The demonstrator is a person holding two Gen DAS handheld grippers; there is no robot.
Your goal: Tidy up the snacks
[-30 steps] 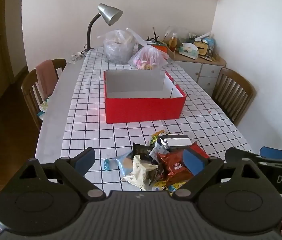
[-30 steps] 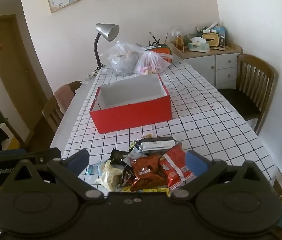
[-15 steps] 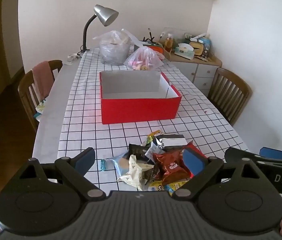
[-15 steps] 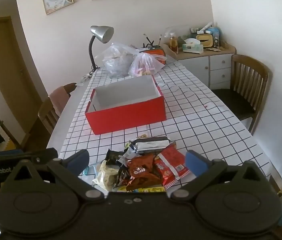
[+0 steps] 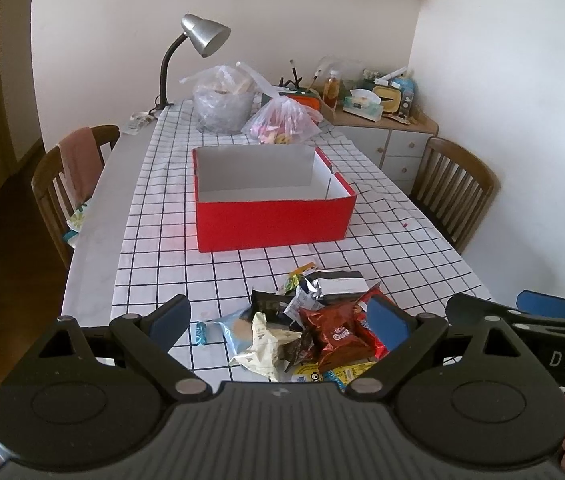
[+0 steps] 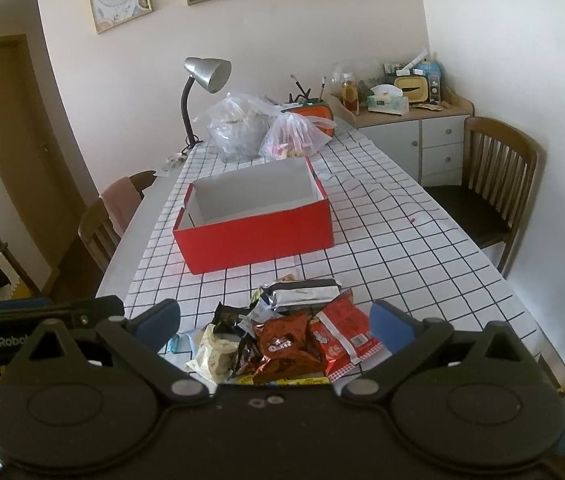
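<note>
A red box [image 5: 274,220] sat open on the checked tablecloth [image 5: 402,248] and served as the marker for everything else. Left of the box, a wooden chair [image 5: 70,184] with a pink cloth [image 5: 78,160] over its back stood at the table's edge. Behind the box to the left rose a grey desk lamp [image 5: 202,36], and just behind the box lay two plastic bags [image 5: 222,108], one clear and one pinkish. In front of the box, well apart from it, the snacks [image 5: 314,328] lay in a loose heap: a pale wrapper, a dark brown packet, a silver packet and a red packet [image 6: 346,332] overlapping one another. The left gripper [image 5: 278,320] hung above the near side of that heap with its fingers spread wide and nothing between them. The right gripper [image 6: 276,320] was beside it, likewise released and empty, with the heap showing between its blue pads [image 6: 386,320]. Right of the box stood another wooden chair [image 5: 454,188], and beyond it a cluttered cabinet [image 5: 394,136].
</note>
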